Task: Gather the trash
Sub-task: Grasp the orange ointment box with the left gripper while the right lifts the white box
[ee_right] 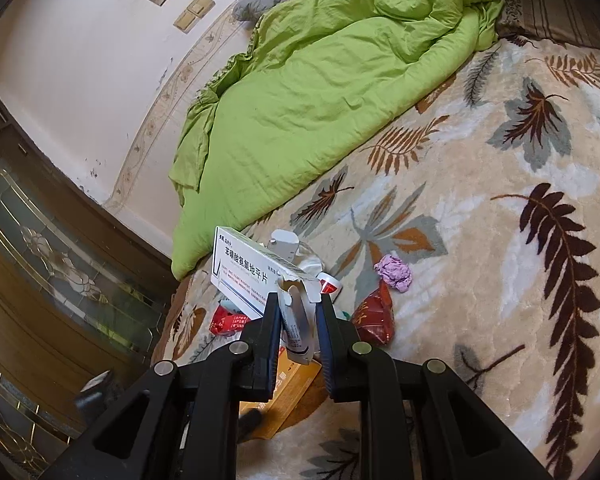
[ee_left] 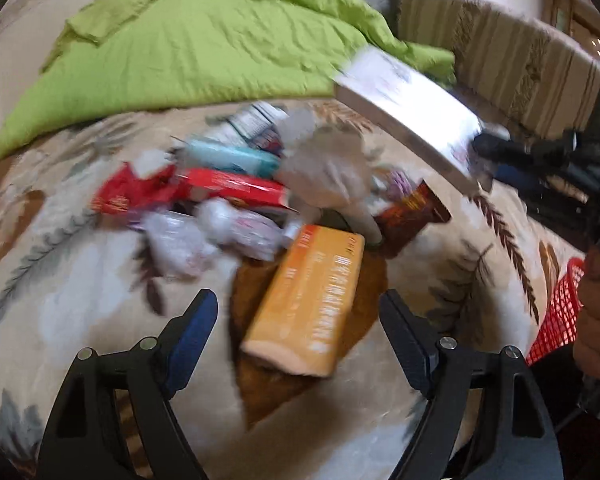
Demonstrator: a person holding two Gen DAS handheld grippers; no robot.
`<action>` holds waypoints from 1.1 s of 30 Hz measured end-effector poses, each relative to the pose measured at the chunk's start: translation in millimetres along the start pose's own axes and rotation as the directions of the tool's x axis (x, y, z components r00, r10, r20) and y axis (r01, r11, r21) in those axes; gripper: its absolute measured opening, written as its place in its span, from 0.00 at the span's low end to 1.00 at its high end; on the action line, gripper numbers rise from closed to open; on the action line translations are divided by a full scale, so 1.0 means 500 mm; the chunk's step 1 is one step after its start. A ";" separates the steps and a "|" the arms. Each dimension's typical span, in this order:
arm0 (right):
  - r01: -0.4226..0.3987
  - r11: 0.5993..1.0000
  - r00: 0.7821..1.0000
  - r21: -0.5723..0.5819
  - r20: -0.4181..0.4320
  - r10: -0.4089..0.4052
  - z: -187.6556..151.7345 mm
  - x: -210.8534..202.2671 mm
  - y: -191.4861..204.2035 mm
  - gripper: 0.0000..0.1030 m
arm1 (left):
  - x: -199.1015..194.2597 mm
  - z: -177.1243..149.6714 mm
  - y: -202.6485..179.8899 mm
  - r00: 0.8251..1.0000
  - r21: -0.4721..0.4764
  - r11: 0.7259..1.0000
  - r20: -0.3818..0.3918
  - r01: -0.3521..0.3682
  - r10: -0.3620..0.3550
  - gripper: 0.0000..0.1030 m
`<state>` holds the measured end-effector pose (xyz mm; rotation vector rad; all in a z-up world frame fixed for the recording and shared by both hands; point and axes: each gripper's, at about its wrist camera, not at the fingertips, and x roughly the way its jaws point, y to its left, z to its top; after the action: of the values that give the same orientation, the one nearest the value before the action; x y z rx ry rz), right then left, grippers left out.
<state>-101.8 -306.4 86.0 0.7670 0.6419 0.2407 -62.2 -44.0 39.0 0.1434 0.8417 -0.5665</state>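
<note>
The right gripper point(ee_right: 299, 312) pinches a white medicine box point(ee_right: 246, 270) above the leaf-patterned blanket point(ee_right: 500, 240). The left gripper point(ee_left: 298, 312) is wide apart, an orange box point(ee_left: 308, 300) lying just ahead between its fingers. Beyond lie the trash pile point(ee_left: 228, 192) and a green quilt point(ee_left: 204, 48).

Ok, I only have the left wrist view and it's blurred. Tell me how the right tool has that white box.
Observer: The right tool is shut on the white box at its torn-open end, ragged flaps sticking up between the fingers.
Operator: Describe the box face.
Observer: It is white with a row of large dark printed characters and smaller lines below.
Operator: Name any loose trash off to the side of the pile.
Observer: A purple crumpled scrap lies on the leaf-patterned blanket, beside the dark red packet.
</note>
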 end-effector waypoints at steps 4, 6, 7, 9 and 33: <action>0.012 1.000 1.000 -0.021 0.004 -0.012 -0.001 0.003 0.006 0.18 | 0.033 -0.008 -0.025 0.999 0.044 0.999 -0.021 -0.032 0.033 0.54; 0.018 0.999 1.000 -0.027 0.009 -0.018 -0.001 0.000 0.008 0.18 | 0.038 -0.011 -0.021 0.999 0.032 0.999 -0.024 -0.028 0.029 0.50; 0.020 0.999 1.000 -0.026 0.012 -0.020 -0.001 -0.001 0.007 0.18 | 0.037 -0.011 -0.019 0.999 0.029 0.999 -0.022 -0.025 0.025 0.50; 0.027 0.999 0.999 -0.023 0.018 -0.026 -0.002 -0.005 0.006 0.18 | 0.027 -0.014 -0.017 1.000 0.015 1.000 -0.011 -0.017 0.017 0.49; 0.360 0.933 0.903 -0.021 0.258 -0.343 -0.077 -0.458 -0.089 0.18 | -0.002 -0.027 -0.156 0.999 0.050 0.998 -0.002 0.042 -0.042 0.29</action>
<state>-306.8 -413.2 136.6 0.5900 0.5168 -0.1655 -113.1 -105.0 38.6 0.1722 0.8332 -0.6278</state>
